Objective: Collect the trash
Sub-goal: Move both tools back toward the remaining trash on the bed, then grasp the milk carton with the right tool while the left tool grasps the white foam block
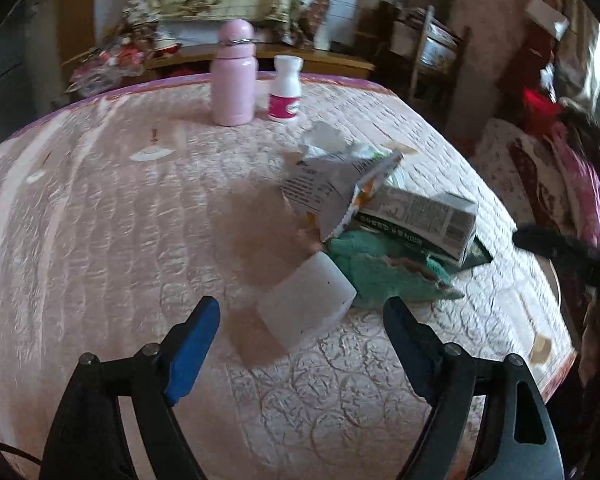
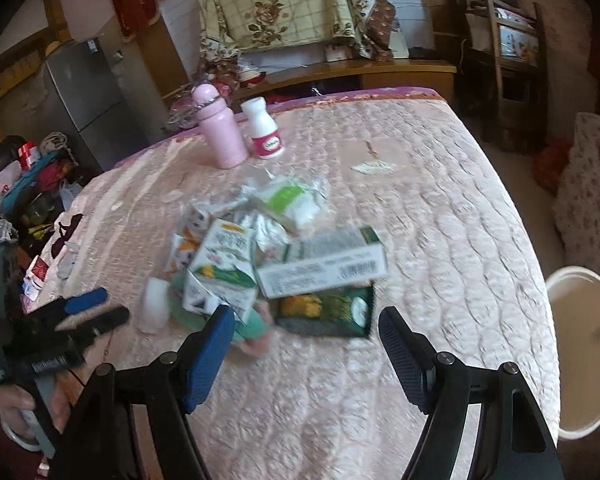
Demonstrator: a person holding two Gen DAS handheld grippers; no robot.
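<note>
A pile of trash lies on the pink quilted table (image 1: 100,220): crushed drink cartons (image 1: 332,192), a grey printed box (image 1: 424,220), a green cloth (image 1: 380,276) and a white block (image 1: 306,304). My left gripper (image 1: 300,320) is open, its fingers on either side of the white block, just short of it. In the right wrist view the same pile shows: cartons (image 2: 220,264), the printed box (image 2: 324,268), a dark green tray (image 2: 332,312) and a white packet (image 2: 292,200). My right gripper (image 2: 306,330) is open just in front of the pile. The left gripper (image 2: 88,312) shows at the left, also open.
A pink bottle (image 1: 235,76) and a white bottle with a magenta label (image 1: 285,90) stand at the table's far side. A white bucket (image 2: 580,352) stands beside the table's right edge. A fridge (image 2: 84,96) and cluttered furniture stand behind the table.
</note>
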